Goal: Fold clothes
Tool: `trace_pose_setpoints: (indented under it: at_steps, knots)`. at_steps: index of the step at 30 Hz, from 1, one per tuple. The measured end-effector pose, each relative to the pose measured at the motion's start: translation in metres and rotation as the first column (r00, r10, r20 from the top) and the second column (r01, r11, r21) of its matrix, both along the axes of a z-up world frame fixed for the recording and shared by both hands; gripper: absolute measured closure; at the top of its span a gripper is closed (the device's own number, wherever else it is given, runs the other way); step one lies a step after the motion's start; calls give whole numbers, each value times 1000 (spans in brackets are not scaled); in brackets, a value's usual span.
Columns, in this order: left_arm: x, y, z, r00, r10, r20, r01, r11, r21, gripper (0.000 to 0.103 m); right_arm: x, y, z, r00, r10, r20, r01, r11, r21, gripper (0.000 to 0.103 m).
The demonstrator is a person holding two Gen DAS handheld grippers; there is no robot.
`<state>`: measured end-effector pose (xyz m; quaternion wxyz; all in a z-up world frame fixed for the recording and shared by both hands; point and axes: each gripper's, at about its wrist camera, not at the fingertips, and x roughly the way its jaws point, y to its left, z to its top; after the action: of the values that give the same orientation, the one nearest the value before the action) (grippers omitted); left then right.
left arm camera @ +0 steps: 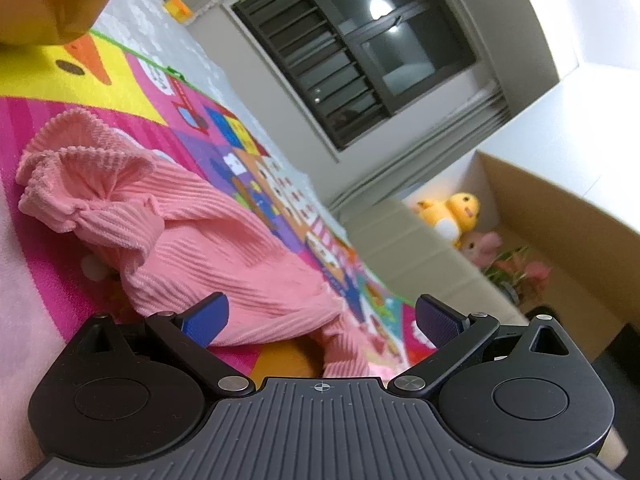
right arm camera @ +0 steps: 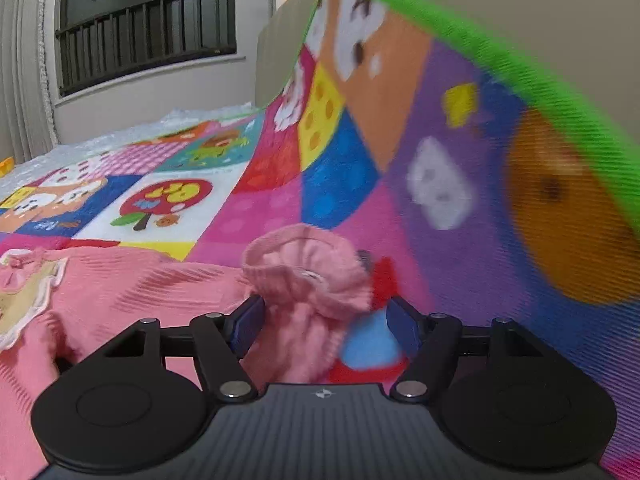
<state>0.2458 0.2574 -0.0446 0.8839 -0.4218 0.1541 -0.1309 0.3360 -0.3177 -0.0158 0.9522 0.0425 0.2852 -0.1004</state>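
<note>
One pink ribbed knit garment (left arm camera: 224,240) is the only piece of clothing in view, and it lies on a bright patchwork play mat with cartoon squares and a green edge (right arm camera: 192,192). No flat, squared stack shows anywhere. The garment is bunched and twisted along its length, so in my judgement the folding is not finished as things stand; whether this is a crumpled piece being laid out or one mid-fold being gathered, the pictures do not settle.

In the left wrist view a frilled, ruffled cuff or hem (left arm camera: 80,176) stands up at the far end, its ribs fanning out from a pinched neck, and the body of the cloth runs from there down toward the left tongs (left arm camera: 320,322). Those tongs are spread wide, blue pads well apart, the cloth lying between and under them without being pinched.

In the right wrist view the right tongs (right arm camera: 324,324) are also parted, with a rolled pink cuff (right arm camera: 304,268) rising between the pads. It sits against the left pad; I cannot see the right pad touching it, so they read as released rather than gripping. A cream appliqué patch with a pink bow (right arm camera: 24,296) shows on the flatter spread of cloth at the left. Much of this view is blurred.
</note>
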Motion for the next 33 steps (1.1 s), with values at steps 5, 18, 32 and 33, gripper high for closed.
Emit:
trace_pose_setpoints:
  at_steps: [5,18,32,33]
  knots:
    - [-5,-1,0,1000,10,4,-10,1000,-2,1,20,26,30,992,127,22,-127,992,-9,92]
    - [-6,6,-5,999,8,34,-6,998,-58,0,16,126,181,907,346,241,-314,936,-161,92]
    - [-6,19,-12,997,3,75,8,988,-152,0,26,329,119,721,692,29,-683,718,-135,44]
    - [-6,19,-12,997,3,76,9,988,-155,0,24,324,124,721,692,41,-684,720,-120,43]
